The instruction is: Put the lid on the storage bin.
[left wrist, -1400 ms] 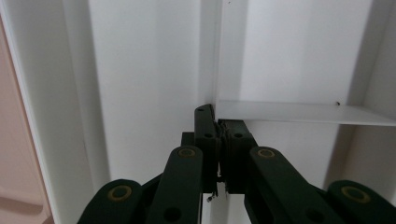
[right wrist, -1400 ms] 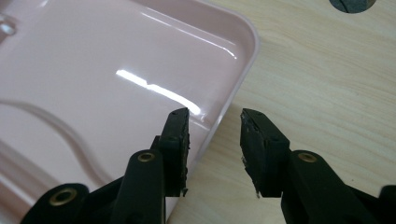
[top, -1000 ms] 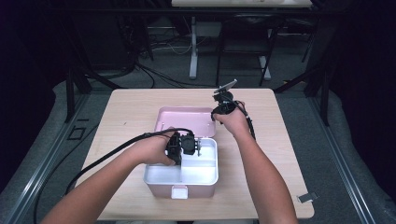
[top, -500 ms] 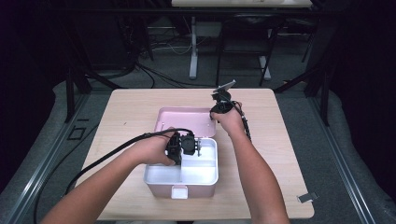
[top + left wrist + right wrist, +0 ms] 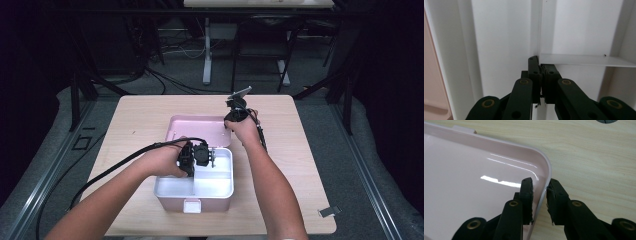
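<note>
A pale wooden table (image 5: 150, 115) with rounded corners holds a white plastic box (image 5: 194, 192). The box is a rectangle with smooth, shiny walls. Thin white walls split its inside into compartments. A small white latch sits on its front side.

Just behind the box, touching it, lies its pink lid (image 5: 197, 130). The lid lies open side up, like a shallow tray. It is smooth and glossy, with rounded corners and a low raised rim (image 5: 548, 173). Light shines off its inside.

The left gripper (image 5: 196, 154) reaches down into the box. In the left gripper view its two black jaws are pressed together on the thin white divider wall (image 5: 584, 60) inside the box. The wall's edge goes right in between the jaws. The jaws look hard and flat, with small brass-coloured pins.

The right gripper (image 5: 235, 114) is at the far right corner of the lid. In the right gripper view, one black jaw is inside the lid and the other is outside, over the wood. The rim stands between them. The jaws have just been closing on it. The inside jaw sits against the rim. A thin gap shows at the outside jaw, so I cannot tell if the grip is tight.

A black cable (image 5: 120, 162) trails from the left gripper off the table's left edge.
</note>
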Demonstrator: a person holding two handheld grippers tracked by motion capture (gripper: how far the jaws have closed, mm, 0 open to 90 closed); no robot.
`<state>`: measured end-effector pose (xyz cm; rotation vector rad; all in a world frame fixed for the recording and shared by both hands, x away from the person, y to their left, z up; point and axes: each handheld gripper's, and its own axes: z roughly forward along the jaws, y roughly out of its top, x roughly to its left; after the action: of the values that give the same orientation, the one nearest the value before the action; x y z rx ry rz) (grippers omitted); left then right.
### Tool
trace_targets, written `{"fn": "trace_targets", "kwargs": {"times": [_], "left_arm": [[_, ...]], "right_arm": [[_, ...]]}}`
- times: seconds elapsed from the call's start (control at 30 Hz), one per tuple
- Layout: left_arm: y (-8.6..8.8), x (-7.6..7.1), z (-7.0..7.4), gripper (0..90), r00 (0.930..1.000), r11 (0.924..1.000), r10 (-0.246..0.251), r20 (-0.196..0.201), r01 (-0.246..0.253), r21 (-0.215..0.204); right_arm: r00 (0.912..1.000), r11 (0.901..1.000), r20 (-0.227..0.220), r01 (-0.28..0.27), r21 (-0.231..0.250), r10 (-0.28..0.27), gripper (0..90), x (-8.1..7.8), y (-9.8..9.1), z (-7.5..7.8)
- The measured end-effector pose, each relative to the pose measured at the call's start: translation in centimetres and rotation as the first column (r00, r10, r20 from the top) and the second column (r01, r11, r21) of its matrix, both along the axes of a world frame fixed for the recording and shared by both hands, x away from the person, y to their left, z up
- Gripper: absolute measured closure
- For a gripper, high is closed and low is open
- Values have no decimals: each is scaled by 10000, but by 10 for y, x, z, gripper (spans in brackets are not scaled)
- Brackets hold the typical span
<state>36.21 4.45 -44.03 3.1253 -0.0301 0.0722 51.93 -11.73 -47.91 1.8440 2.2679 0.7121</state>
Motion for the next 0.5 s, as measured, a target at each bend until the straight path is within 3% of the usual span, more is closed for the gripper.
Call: {"fn": "trace_targets", "kwargs": {"times": [0.5], "left_arm": [[0,0,0,867,10000,10000,4,-10,-4,-21]], "right_arm": [[9994,9991,-149,309,296,-305,759,0,-1,-6]]}}
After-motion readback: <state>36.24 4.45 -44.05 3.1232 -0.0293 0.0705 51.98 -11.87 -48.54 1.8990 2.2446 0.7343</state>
